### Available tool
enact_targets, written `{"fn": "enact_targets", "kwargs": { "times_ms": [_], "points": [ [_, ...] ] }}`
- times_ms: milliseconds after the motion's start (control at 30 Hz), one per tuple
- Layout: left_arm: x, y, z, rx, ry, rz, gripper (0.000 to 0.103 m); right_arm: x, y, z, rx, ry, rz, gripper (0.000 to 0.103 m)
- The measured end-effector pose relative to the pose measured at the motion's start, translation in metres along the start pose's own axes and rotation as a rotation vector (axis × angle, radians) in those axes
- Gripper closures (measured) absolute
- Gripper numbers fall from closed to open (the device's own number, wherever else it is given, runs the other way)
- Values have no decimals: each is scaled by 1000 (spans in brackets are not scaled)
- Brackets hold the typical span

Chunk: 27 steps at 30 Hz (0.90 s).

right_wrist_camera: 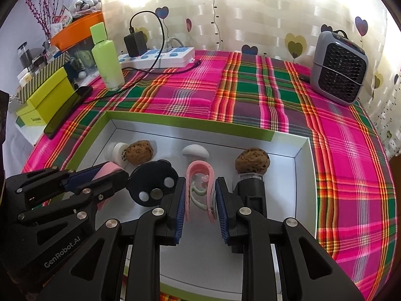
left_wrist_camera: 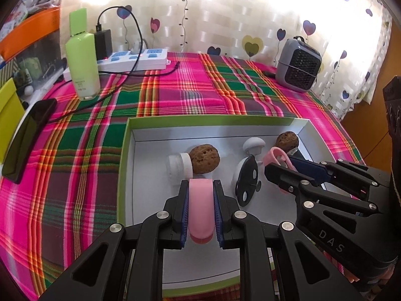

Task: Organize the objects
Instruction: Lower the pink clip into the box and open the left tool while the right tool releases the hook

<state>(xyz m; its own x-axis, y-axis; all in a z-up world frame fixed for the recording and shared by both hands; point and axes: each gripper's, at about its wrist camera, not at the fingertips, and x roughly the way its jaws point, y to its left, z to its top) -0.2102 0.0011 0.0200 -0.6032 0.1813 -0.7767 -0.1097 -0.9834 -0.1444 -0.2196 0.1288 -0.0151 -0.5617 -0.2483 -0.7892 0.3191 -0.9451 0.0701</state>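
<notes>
A green-rimmed white box [left_wrist_camera: 130, 155] [right_wrist_camera: 304, 165] lies on the plaid cloth. My left gripper [left_wrist_camera: 200, 188] is shut on a pink rounded piece [left_wrist_camera: 200, 205] above the box floor; it also shows in the right wrist view [right_wrist_camera: 107, 170]. My right gripper [right_wrist_camera: 200, 188] is shut on a pink clip-shaped holder [right_wrist_camera: 200, 175], seen from the left wrist view as well [left_wrist_camera: 275, 156]. In the box lie two brown sponges [left_wrist_camera: 204, 159] [right_wrist_camera: 252, 163], a white round jar [left_wrist_camera: 176, 166], a white mushroom-shaped piece [right_wrist_camera: 195, 151] and a dark disc [right_wrist_camera: 150, 185].
A grey fan heater [right_wrist_camera: 338, 67] stands at the back right. A green bottle [left_wrist_camera: 82, 67], a power strip [left_wrist_camera: 132, 59] with charger and cables, and a black phone [left_wrist_camera: 25, 138] lie at the left. A black block [right_wrist_camera: 252, 195] stands under the right sponge.
</notes>
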Motion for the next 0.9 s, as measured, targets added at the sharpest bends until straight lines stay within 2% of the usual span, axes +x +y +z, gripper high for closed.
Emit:
{"fn": "enact_targets", "kwargs": {
  "times_ms": [900],
  "points": [
    [8,-5,0,20,15,13,87,7,3,-1,-18,20,-8,79]
  ]
}}
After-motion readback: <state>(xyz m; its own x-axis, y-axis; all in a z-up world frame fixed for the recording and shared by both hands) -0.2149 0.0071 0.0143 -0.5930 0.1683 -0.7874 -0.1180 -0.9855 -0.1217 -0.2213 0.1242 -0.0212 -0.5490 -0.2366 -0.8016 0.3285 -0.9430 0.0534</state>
